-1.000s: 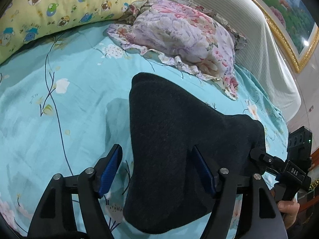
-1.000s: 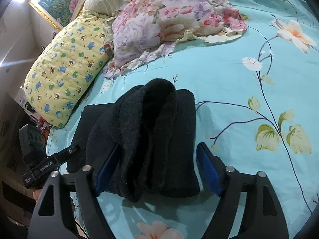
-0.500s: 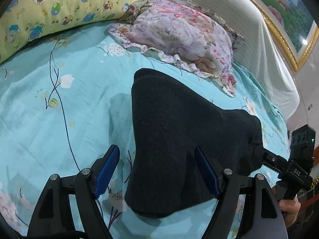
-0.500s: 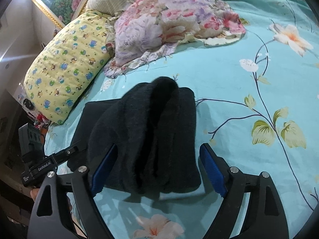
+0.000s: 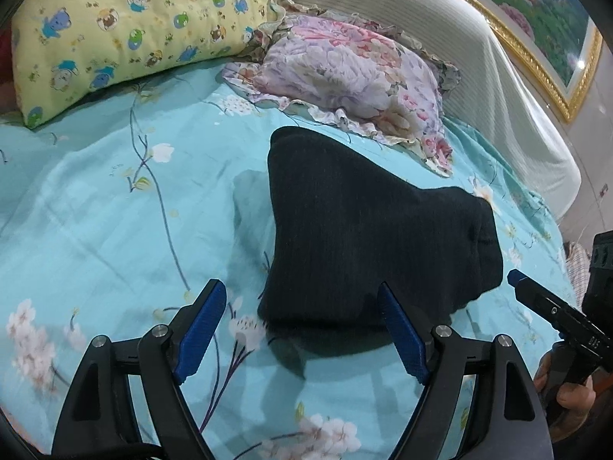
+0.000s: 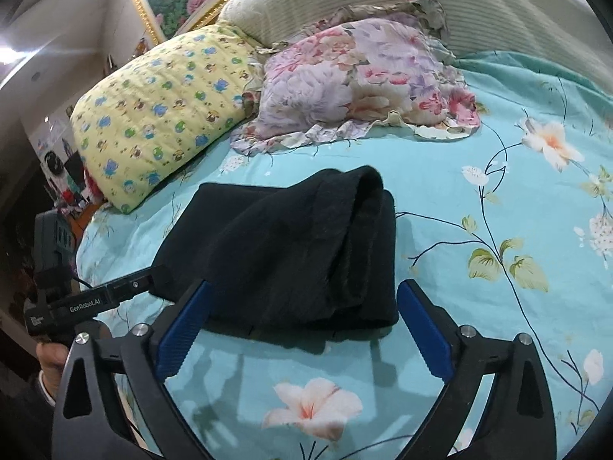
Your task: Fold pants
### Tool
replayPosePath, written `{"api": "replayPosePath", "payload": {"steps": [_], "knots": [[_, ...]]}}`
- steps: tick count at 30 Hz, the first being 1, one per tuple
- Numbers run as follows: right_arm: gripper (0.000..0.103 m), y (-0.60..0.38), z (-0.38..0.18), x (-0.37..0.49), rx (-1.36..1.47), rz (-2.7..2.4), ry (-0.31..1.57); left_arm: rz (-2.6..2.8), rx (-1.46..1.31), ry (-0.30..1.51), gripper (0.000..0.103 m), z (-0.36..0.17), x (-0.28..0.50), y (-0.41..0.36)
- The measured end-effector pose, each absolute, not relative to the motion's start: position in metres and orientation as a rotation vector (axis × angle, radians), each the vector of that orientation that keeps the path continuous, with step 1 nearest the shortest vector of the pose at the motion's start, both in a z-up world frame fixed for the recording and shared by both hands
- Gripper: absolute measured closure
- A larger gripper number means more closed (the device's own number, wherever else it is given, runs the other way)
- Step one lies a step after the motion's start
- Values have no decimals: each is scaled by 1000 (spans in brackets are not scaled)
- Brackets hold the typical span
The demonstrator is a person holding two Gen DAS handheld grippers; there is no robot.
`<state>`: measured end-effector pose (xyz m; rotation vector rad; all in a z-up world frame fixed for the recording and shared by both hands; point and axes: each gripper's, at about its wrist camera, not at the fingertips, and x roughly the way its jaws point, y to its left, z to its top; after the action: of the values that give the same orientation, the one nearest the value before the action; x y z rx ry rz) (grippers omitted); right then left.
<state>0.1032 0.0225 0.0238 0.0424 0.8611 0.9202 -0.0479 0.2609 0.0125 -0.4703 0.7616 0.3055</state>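
Observation:
The black pants (image 5: pixel 364 237) lie folded into a thick bundle on the turquoise flowered sheet (image 5: pixel 95 211). My left gripper (image 5: pixel 299 285) is open and its jaws are still widening; the bundle's near edge sits between the blue pads, which do not press on it. From the other side the pants (image 6: pixel 291 245) show stacked folds, with my right gripper (image 6: pixel 304 284) open and widening around their near edge, pads clear of the cloth. One finger of the right gripper (image 5: pixel 536 299) shows at the bundle's right end, and the left gripper's finger (image 6: pixel 115 291) at its left end.
A yellow cartoon-print pillow (image 5: pixel 126 34) and a ruffled floral pillow (image 5: pixel 352 76) lie just behind the pants. Behind them rises a cream ribbed headboard (image 5: pixel 479 57) under a gold-framed picture (image 5: pixel 544 19). Hands (image 5: pixel 567 395) hold the gripper handles.
Both grippers have let the pants go, widened their jaws and drawn back. The raised fold has settled flat on the bed, and the right view has rolled.

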Motion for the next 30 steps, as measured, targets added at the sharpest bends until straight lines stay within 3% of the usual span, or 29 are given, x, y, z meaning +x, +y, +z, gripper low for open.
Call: {"api": "replayPosePath", "payload": {"steps": [30], "knots": [[4,24,-5,51,-32,845,807,407,-238,777,18,-3,-77,208]]}}
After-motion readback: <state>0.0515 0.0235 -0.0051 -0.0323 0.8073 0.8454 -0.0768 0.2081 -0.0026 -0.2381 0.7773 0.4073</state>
